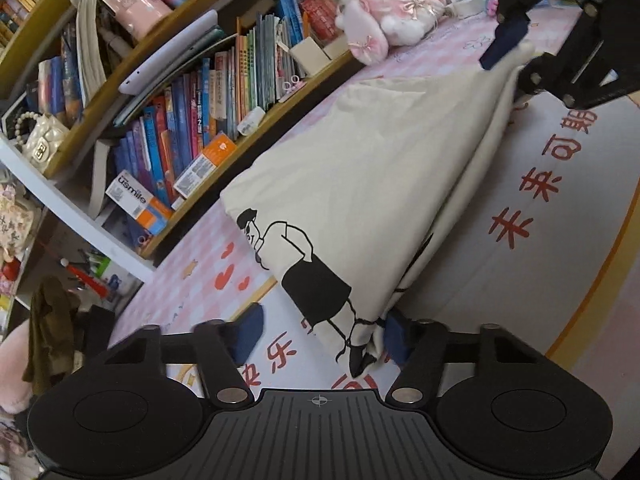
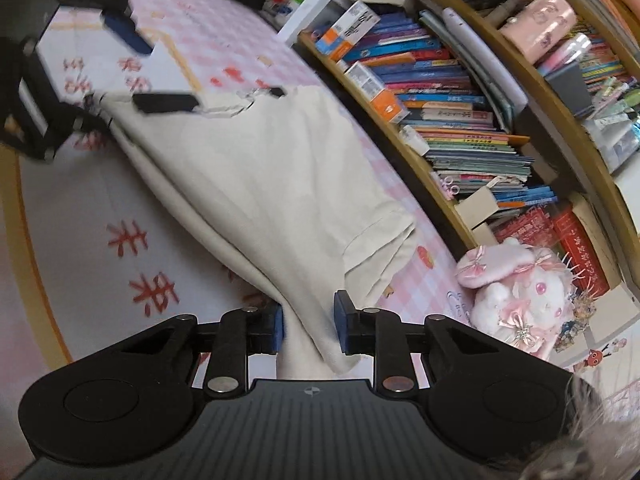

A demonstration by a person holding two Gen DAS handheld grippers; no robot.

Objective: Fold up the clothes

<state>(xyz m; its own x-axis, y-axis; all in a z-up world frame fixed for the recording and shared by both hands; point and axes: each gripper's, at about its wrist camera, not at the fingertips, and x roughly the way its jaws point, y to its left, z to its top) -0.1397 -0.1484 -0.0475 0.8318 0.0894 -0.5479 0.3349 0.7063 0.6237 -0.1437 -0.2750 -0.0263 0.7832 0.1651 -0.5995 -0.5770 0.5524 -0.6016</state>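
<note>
A cream T-shirt [image 1: 360, 184] with a black cartoon print lies folded lengthwise on the pink checked bed cover [image 1: 200, 280]. My left gripper [image 1: 320, 334] is open at the shirt's printed end; cloth lies against the right pad [image 1: 396, 336]. My right gripper [image 2: 308, 322] is open with the other end of the shirt [image 2: 260, 184] lying between its pads. The right gripper also shows in the left wrist view [image 1: 516, 48], and the left gripper in the right wrist view [image 2: 132, 64].
A wooden bookshelf [image 1: 192, 92] packed with books runs along the bed's far side. A pink and white plush toy [image 1: 388, 8] sits on the bed beside the shirt's end, also in the right wrist view [image 2: 516, 292]. Red characters are printed on the cover [image 1: 544, 188].
</note>
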